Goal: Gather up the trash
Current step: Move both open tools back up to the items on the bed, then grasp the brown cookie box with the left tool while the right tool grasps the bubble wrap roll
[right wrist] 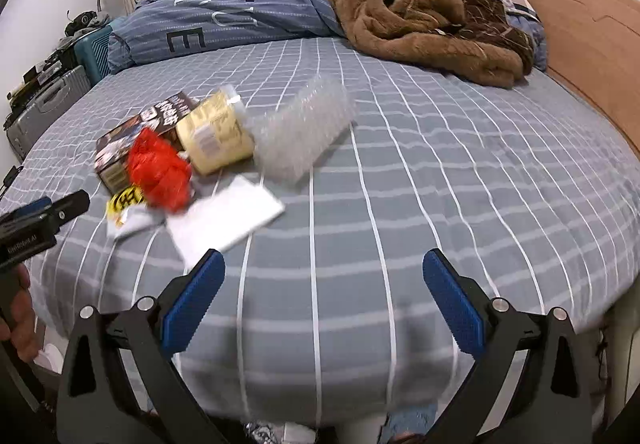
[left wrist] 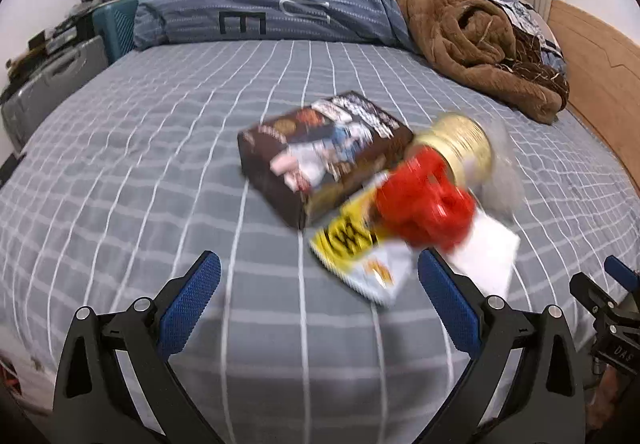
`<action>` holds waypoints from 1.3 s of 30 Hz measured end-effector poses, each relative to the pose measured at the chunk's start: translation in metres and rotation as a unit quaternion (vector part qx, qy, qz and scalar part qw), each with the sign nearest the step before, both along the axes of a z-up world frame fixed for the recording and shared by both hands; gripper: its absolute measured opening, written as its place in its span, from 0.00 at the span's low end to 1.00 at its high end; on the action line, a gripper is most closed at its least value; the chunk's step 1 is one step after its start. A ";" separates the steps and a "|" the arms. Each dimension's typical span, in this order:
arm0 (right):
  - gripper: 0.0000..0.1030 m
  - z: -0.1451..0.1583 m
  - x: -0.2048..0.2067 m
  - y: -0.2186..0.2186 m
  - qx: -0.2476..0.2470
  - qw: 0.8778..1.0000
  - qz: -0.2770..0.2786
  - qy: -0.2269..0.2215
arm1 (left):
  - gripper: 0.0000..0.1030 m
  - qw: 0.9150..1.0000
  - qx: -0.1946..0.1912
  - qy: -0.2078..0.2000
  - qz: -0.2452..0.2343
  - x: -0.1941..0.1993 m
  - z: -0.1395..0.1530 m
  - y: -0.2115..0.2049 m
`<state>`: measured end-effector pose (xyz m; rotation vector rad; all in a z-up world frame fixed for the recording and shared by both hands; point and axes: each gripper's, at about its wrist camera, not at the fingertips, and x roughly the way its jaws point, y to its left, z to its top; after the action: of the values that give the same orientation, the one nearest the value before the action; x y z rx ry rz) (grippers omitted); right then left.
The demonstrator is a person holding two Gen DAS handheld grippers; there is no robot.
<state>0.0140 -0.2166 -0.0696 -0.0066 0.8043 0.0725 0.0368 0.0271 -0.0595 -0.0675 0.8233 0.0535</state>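
Trash pile (left wrist: 400,195) ahead of spread, empty left claw (left wrist: 319,276); right claw (right wrist: 324,276) likewise spread

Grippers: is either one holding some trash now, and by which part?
Nothing is held. The left gripper and the right gripper are both open above the bed.

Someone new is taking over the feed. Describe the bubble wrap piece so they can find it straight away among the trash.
Start at the bed with the grey checked sheet and find the trash cluster on its left side. The clear bubble wrap sheet is the cluster's rightmost piece, just right of the pale yellow cylindrical container and behind the flat white card. It is the only see-through item, with a bumpy surface.
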 end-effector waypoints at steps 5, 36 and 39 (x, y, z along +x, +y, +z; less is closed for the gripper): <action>0.93 -0.001 0.039 0.002 0.012 1.000 0.006 0.001 | 0.94 0.999 0.002 -0.004 -0.039 0.040 0.002 0.007; 0.93 -0.020 0.188 -0.004 0.065 0.995 -0.046 0.054 | 0.95 0.978 0.076 0.056 -0.186 0.142 -0.017 0.001; 0.93 -0.028 0.189 -0.007 0.077 0.993 -0.048 0.070 | 0.95 0.979 0.066 0.056 -0.185 0.144 -0.020 0.006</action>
<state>0.2034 -0.2231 -0.0972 0.1857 0.9368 0.0442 0.1805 0.0327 -0.0792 0.2164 0.9317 -0.2414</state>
